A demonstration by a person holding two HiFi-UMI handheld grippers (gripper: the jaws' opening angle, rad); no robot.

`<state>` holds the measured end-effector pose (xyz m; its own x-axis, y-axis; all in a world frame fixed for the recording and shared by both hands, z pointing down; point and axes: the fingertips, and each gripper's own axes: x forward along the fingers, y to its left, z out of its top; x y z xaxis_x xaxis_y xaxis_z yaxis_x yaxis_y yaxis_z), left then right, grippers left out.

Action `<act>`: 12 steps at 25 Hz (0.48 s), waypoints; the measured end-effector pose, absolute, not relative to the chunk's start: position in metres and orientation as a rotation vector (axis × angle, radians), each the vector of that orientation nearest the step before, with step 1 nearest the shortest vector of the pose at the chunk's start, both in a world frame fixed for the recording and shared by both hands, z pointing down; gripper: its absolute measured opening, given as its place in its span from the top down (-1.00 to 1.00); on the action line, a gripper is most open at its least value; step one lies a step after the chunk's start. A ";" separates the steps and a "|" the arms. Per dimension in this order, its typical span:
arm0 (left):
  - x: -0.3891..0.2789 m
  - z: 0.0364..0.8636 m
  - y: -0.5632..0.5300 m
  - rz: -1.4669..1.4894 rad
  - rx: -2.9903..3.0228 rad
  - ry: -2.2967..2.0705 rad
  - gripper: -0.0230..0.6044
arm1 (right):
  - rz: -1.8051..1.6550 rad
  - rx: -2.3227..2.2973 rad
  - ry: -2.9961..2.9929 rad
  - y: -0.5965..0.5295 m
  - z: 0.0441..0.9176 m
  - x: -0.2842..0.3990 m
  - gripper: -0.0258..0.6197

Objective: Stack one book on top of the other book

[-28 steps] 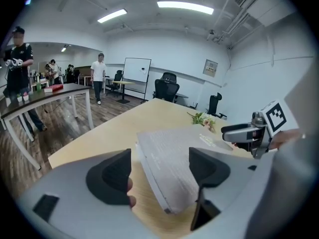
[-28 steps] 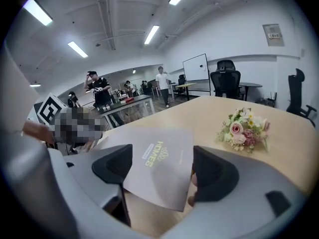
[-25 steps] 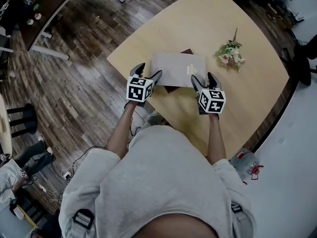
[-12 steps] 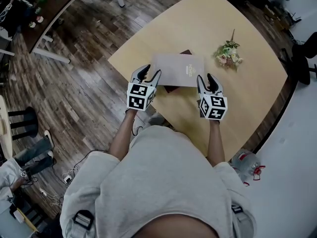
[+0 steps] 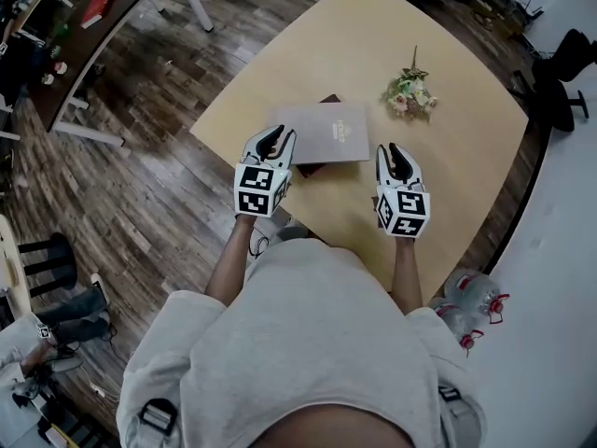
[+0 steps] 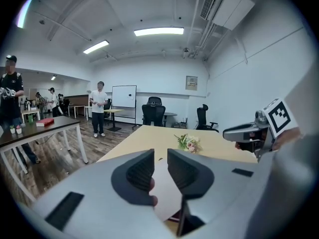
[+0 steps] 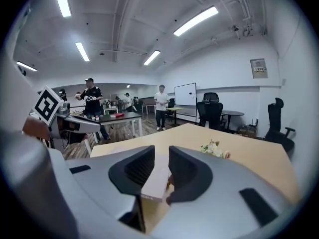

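Head view: the task's things are found stacked toward the left part of the light wooden table [image 5: 457, 166]. A grey-brown book [image 5: 322, 132] is laid flat on a dark book [image 5: 315, 166], of which only slivers are seen, at the far corner and along the near edge. A small bouquet [image 5: 406, 94] is laid on the table to the right of the stack, apart from it.

Both tools are held above the table on the near side of the books, clear of them. The left tool [image 5: 279, 134] is seen over the stack's near left corner, and the right tool [image 5: 391, 149] is held just off the near right corner. In the left gripper view, the left tool's jaws have just been closing and are drawn close together, with a narrow gap left between the ribbed pads [image 6: 141, 169]. Nothing is gripped; the pale book cover is only seen beyond, through the gap. In the right gripper view the same is shown: the right tool's jaws have just been closing, a slim gap is left, and nothing is pressed between them, the stack being seen further off.

A dark plank floor [image 5: 159, 157] is seen around the table. A whiteboard [image 6: 124, 96] and black office chairs [image 6: 153, 112] are made out at the far wall.
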<state>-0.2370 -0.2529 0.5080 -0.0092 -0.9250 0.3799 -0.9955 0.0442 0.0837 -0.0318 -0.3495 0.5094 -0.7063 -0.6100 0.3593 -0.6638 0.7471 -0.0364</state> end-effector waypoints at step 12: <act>-0.200 0.502 -0.272 0.334 2.063 -1.921 0.81 | 0.186 1.173 -2.567 -0.353 0.492 0.024 0.90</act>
<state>-0.2002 -0.2720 0.5020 0.0778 -0.9262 0.3689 -0.9964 -0.0592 0.0614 0.0245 -0.3531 0.4919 -0.6158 -0.7144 0.3323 -0.7549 0.6558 0.0110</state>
